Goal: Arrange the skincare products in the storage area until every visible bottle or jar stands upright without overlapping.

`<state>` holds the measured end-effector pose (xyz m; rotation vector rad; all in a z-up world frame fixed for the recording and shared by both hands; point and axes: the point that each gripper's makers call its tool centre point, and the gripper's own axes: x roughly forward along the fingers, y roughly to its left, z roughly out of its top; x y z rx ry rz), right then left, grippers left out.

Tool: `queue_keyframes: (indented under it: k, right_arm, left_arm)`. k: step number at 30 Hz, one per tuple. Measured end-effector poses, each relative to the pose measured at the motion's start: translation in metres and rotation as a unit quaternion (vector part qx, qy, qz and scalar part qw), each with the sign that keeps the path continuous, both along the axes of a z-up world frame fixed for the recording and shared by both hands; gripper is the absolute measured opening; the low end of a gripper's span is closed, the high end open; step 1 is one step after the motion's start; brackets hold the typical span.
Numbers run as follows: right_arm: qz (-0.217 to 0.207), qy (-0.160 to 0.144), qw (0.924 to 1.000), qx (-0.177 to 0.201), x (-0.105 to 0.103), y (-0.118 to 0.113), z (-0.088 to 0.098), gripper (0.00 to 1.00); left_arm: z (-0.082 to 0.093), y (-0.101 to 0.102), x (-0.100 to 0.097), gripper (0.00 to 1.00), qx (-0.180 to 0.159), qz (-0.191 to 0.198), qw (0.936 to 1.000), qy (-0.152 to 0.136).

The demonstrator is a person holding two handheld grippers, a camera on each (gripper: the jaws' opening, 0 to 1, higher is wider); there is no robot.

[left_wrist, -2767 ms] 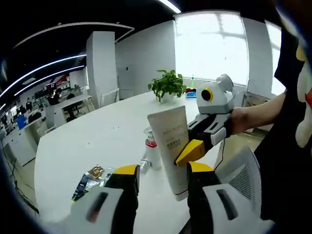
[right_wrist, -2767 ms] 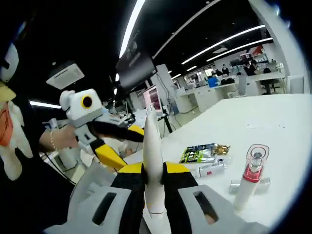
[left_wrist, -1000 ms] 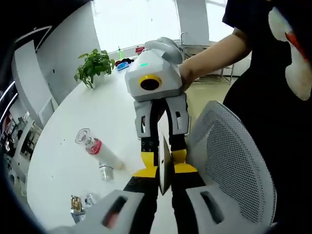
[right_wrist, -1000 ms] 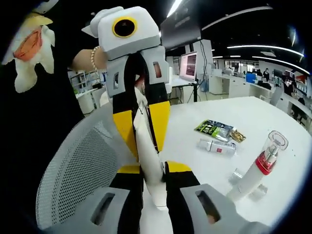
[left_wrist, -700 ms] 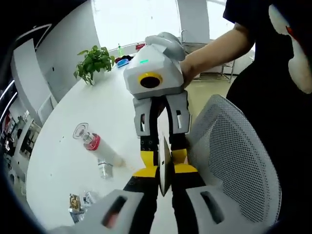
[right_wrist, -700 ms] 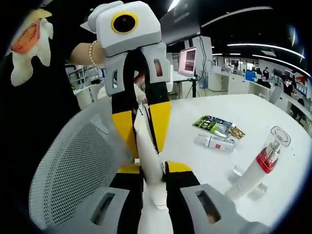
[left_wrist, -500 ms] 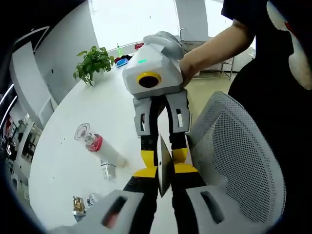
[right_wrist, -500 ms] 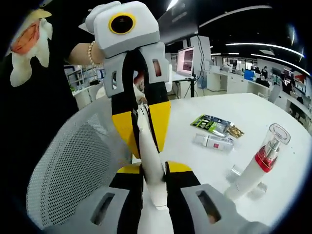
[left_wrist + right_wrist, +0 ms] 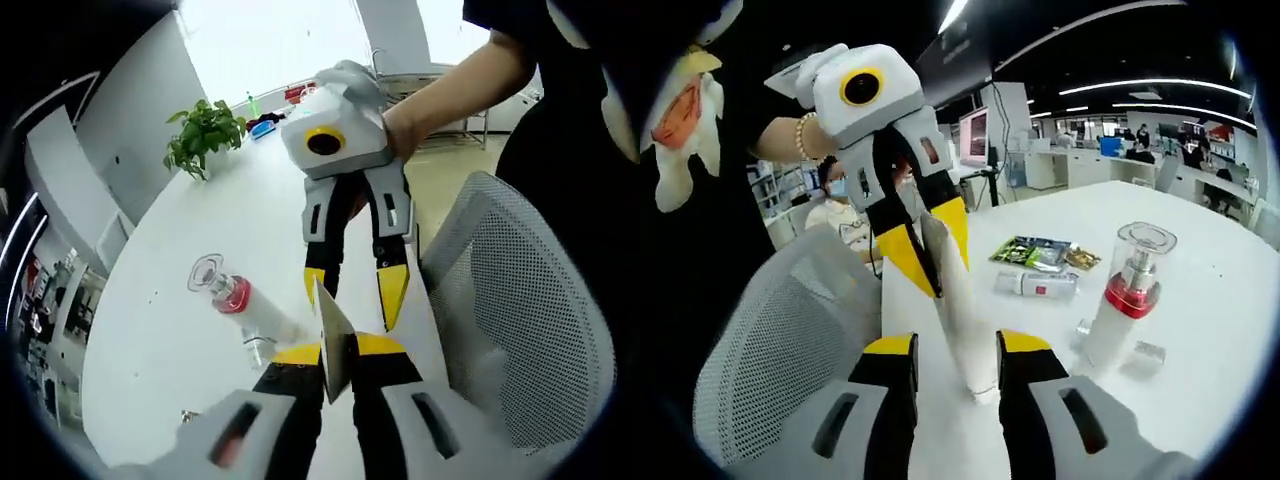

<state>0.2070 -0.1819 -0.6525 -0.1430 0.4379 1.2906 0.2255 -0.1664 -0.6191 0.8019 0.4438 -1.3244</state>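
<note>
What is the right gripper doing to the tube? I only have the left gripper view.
Observer: In the right gripper view, the right gripper has its jaws open, with a gap on each side of the white tube.
Operator: Anything lying flat on the table?
Observer: Yes, a small tube lies on its side next to some green sachets.
Operator: And the pump bottle?
Observer: From that side the pump bottle stands upright, clear cap on top.

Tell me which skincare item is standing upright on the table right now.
The pump bottle with the red collar and clear cap. It stands on the white table; the small red-and-white tube lies flat behind it, and the white tube is held in the left gripper.
</note>
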Motion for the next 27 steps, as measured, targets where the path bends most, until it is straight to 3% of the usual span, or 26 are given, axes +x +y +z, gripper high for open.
queue_keyframes:
  k: [14,27]
  right_arm:
    - [-0.078,0.030,0.9964,0.008,-0.007,-0.042,-0.012,0.39]
    - [-0.117,0.039,0.9923,0.009,-0.007,-0.046,-0.016,0.54]
  left_arm:
    - [0.003,-0.003,0.051,0.13,-0.005,0.006,0.9997,-0.024]
    - [0.007,-0.009,0.075,0.14,-0.030,0.028,0.9989,-0.020]
